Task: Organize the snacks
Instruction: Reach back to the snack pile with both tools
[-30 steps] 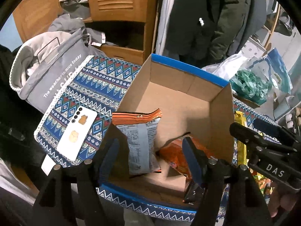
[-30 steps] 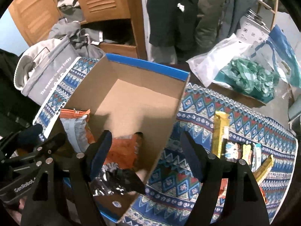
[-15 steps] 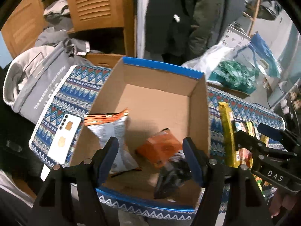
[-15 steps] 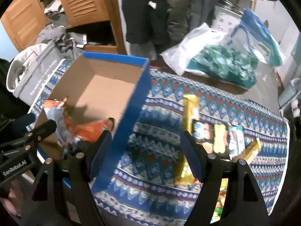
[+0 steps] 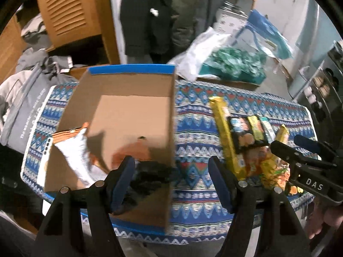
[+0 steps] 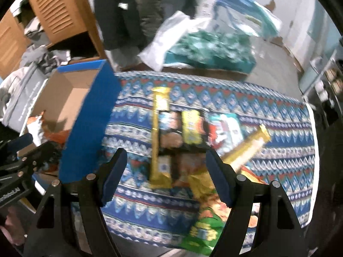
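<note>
A cardboard box (image 5: 133,107) with a blue rim stands on the left of the table. Inside it lie a white and orange bag (image 5: 75,152), an orange packet (image 5: 137,150) and a black packet (image 5: 150,175). My left gripper (image 5: 171,177) is open and empty, its fingers straddling the box's right wall from above. To the right of the box is a pile of snacks: a long yellow bar (image 6: 158,137), a black and yellow packet (image 6: 188,128), a white and teal packet (image 6: 227,130), a gold bar (image 6: 246,150) and a green bag (image 6: 203,231). My right gripper (image 6: 165,171) hangs open above this pile, holding nothing.
A patterned cloth (image 6: 268,111) covers the table. A white phone (image 5: 46,150) lies left of the box, beside a grey bag (image 5: 23,107). A white plastic bag with green contents (image 5: 231,64) sits at the back. A wooden cabinet (image 5: 70,15) and dark coats (image 5: 145,17) stand behind.
Both views have swept to the right: the box has slid from the middle to the left, and the snack pile now lies under the right gripper. The fingers of both grippers stand as wide as before.
</note>
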Action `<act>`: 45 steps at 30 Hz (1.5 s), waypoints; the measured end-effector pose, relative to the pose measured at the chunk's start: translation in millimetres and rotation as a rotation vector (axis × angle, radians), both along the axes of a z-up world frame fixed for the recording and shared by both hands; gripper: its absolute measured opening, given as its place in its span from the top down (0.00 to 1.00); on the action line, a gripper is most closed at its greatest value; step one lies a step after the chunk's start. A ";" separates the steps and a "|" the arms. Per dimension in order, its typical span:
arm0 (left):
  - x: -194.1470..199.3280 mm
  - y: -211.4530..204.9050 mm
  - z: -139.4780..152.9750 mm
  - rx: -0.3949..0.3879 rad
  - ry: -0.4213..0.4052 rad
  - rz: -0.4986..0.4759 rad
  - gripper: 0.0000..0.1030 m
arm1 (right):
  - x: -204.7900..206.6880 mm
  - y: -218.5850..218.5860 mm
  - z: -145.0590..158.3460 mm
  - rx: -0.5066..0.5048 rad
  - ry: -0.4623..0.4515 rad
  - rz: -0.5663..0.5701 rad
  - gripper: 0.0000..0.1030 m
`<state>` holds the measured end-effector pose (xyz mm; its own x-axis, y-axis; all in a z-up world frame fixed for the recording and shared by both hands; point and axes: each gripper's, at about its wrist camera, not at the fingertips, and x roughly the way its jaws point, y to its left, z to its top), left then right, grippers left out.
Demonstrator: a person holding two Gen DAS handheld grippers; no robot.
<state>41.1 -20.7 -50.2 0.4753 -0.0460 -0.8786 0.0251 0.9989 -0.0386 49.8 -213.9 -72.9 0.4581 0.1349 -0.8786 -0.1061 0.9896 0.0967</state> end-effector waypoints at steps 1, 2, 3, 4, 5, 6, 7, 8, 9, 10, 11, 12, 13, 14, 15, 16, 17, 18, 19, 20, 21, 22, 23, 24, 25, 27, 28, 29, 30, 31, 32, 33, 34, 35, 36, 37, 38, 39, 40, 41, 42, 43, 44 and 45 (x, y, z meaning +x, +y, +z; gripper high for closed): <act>-0.1 -4.3 -0.1 -0.002 0.002 -0.006 0.30 | -2.2 -7.6 -1.6 0.001 0.003 -0.015 0.26; -0.1 -10.3 -0.3 -0.006 0.004 -0.017 0.30 | -4.0 -15.1 -2.8 0.002 0.005 -0.030 0.26; 0.4 -16.9 -0.6 -0.008 0.006 -0.027 0.30 | -6.7 -24.8 -4.1 0.003 0.007 -0.049 0.26; 0.7 -20.6 -0.7 -0.009 0.008 -0.032 0.30 | -8.7 -30.6 -5.0 0.005 0.009 -0.061 0.26; 1.1 -27.6 -1.1 -0.009 0.011 -0.042 0.30 | -10.9 -38.3 -6.4 0.006 0.011 -0.076 0.26; 1.2 -32.8 -1.5 -0.010 0.012 -0.049 0.30 | -13.8 -47.9 -7.9 0.008 0.013 -0.096 0.26; 1.6 -40.4 -2.0 -0.011 0.014 -0.060 0.30 | -15.3 -54.4 -8.8 0.009 0.017 -0.109 0.26; 1.5 -44.6 -2.5 -0.012 0.015 -0.067 0.30 | -17.4 -62.3 -10.3 0.012 0.020 -0.124 0.26; 1.9 -51.1 -3.1 -0.013 0.018 -0.077 0.30 | -18.9 -67.7 -11.3 0.013 0.022 -0.135 0.26; 2.2 -56.1 -3.7 -0.014 0.019 -0.083 0.30 | -21.1 -74.7 -12.8 0.013 0.025 -0.149 0.26; 2.4 -62.4 -4.3 -0.014 0.021 -0.093 0.30 | -22.5 -80.6 -14.4 0.013 0.029 -0.162 0.26; 2.5 -67.4 -4.6 -0.014 0.023 -0.100 0.30 | -25.2 -88.6 -16.9 0.015 0.034 -0.179 0.26; 2.8 -73.0 -5.1 -0.015 0.025 -0.110 0.30 | -26.5 -93.3 -18.6 0.017 0.037 -0.189 0.26; 3.0 -79.5 -5.9 -0.017 0.026 -0.120 0.30 | -28.9 -100.4 -21.4 0.019 0.044 -0.203 0.26; 3.3 -85.8 -6.9 -0.018 0.028 -0.130 0.30 | -31.0 -106.4 -23.8 0.019 0.049 -0.216 0.26; 3.7 -89.8 -7.6 -0.019 0.029 -0.135 0.30 | -32.2 -110.3 -26.0 0.020 0.055 -0.227 0.26; 4.3 -96.0 -8.9 -0.021 0.032 -0.145 0.30 | -33.6 -115.2 -28.8 0.022 0.061 -0.237 0.26; 4.9 -102.3 -10.4 -0.024 0.034 -0.156 0.30 | -35.0 -118.8 -31.2 0.021 0.066 -0.244 0.26; 5.1 -106.6 -11.8 -0.025 0.035 -0.162 0.30 | -36.5 -123.4 -34.5 0.020 0.073 -0.254 0.26; 5.5 -112.7 -14.0 -0.027 0.039 -0.172 0.30 | -37.4 -127.4 -38.1 0.018 0.079 -0.260 0.26; 5.7 -118.5 -16.5 -0.029 0.042 -0.181 0.30 | -38.0 -129.6 -40.3 0.017 0.085 -0.267 0.26; 5.7 -122.9 -18.7 -0.032 0.045 -0.188 0.30 | -38.7 -132.9 -43.3 0.018 0.091 -0.275 0.26; 5.8 -126.8 -20.6 -0.033 0.048 -0.194 0.30 | -39.3 -136.2 -46.7 0.021 0.098 -0.281 0.26; 6.1 -131.8 -23.5 -0.035 0.052 -0.202 0.30 | -39.6 -138.2 -49.8 0.020 0.105 -0.286 0.26; 5.7 -134.1 -25.2 -0.035 0.054 -0.206 0.30 | -39.3 -141.1 -53.6 0.017 0.111 -0.290 0.26; 6.8 -141.0 -30.9 -0.035 0.065 -0.216 0.30 | -37.9 -143.8 -61.1 0.017 0.126 -0.293 0.26; 6.5 -143.0 -32.9 -0.038 0.067 -0.219 0.30 | -36.7 -144.6 -64.3 0.018 0.133 -0.293 0.26; 7.3 -145.6 -35.9 -0.039 0.071 -0.222 0.30 | -35.6 -145.3 -68.0 0.019 0.139 -0.294 0.26; 7.2 -147.7 -38.1 -0.039 0.075 -0.223 0.30 | -34.7 -145.5 -71.9 0.018 0.147 -0.296 0.26; 8.3 -149.3 -40.6 -0.042 0.079 -0.226 0.30 | -33.6 -145.5 -75.2 0.015 0.155 -0.296 0.26; 9.2 -151.1 -43.1 -0.045 0.081 -0.229 0.30 | -32.1 -145.5 -78.6 0.017 0.162 -0.294 0.26; 10.1 -152.9 -45.4 -0.042 0.082 -0.230 0.30 | -30.7 -145.8 -81.2 0.020 0.168 -0.293 0.26; 10.9 -153.0 -46.7 -0.040 0.080 -0.232 0.30 | -29.0 -146.0 -83.9 0.020 0.173 -0.293 0.26; 12.2 -154.9 -48.8 -0.034 0.076 -0.234 0.30 | -27.6 -145.5 -86.3 0.019 0.176 -0.295 0.26; 13.4 -156.2 -50.3 -0.028 0.075 -0.234 0.30 | -26.0 -145.2 -89.1 0.017 0.179 -0.297 0.26; 15.0 -157.7 -52.4 -0.021 0.074 -0.233 0.30 | -24.7 -145.2 -91.2 0.015 0.183 -0.299 0.26; 16.5 -159.1 -54.7 -0.018 0.074 -0.232 0.30 | -23.1 -145.3 -94.3 0.014 0.186 -0.302 0.26; 17.7 -160.0 -56.4 -0.016 0.076 -0.231 0.30 | -21.7 -145.2 -96.8 0.013 0.189 -0.304 0.26; 18.8 -161.1 -57.9 -0.016 0.077 -0.231 0.30 | -20.5 -144.4 -99.1 0.011 0.192 -0.305 0.26; 19.8 -162.4 -59.3 -0.016 0.077 -0.232 0.30 | -19.1 -144.0 -101.6 0.009 0.195 -0.306 0.26; 20.0 -163.1 -60.0 -0.014 0.076 -0.233 0.30 | -17.8 -143.6 -103.9 0.008 0.197 -0.306 0.26; 20.6 -164.8 -60.8 -0.011 0.072 -0.237 0.30 | -16.5 -142.9 -106.0 0.007 0.199 -0.305 0.26; 21.1 -166.2 -61.4 -0.006 0.071 -0.240 0.30 | -14.9 -142.0 -108.7 0.002 0.202 -0.303 0.26; 21.2 -167.1 -61.8 -0.003 0.070 -0.241 0.30 | -12.9 -141.3 -112.0 -0.004 0.206 -0.300 0.26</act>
